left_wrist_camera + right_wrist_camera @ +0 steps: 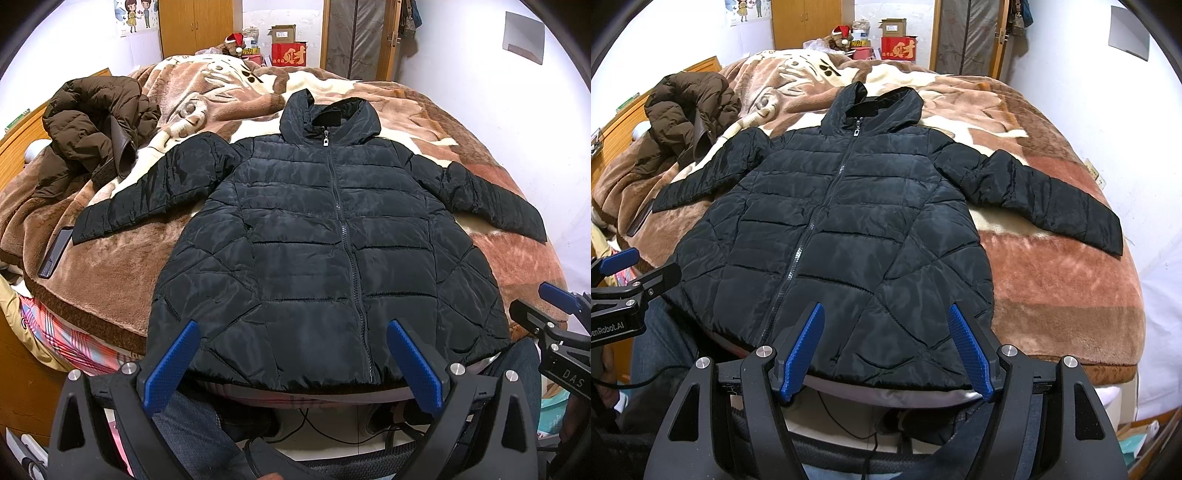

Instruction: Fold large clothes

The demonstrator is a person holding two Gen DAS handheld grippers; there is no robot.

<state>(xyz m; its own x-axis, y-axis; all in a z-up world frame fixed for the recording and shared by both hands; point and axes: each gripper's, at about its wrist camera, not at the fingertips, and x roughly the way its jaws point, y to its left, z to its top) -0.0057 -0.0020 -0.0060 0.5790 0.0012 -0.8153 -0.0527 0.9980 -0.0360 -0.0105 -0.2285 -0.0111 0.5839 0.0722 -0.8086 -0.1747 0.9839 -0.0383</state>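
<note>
At the far left of the bed a brown coat [92,133] lies crumpled on the plush blanket [122,266], well apart from the work, and a dark flat phone-like object [55,254] rests just beside the cuff of the black puffer jacket's left sleeve [147,192]. The black puffer jacket [325,243] itself is spread flat, zipped front up, in the middle of the bed; its long axis runs straight away from the person, hem at the near edge and hood [328,114] farthest off, with both sleeves angled outward. The left tongs [291,363] hang just short of the hem with their blue pads wide apart, gripping nothing, roughly in line with the zip [343,229]. Further right, the right tongs [886,350] are likewise spread wide and empty, poised at the hem on the jacket's right half. The right sleeve [1052,206] stretches toward the wall side, so the right tongs are judged the nearer to it and the left tongs nearer the opposite sleeve; each cuff lies forward and outward of its tongs. The hem overhangs the bed edge slightly, its underside hidden, and the back of the jacket and the inside of the hood cannot be seen
</note>
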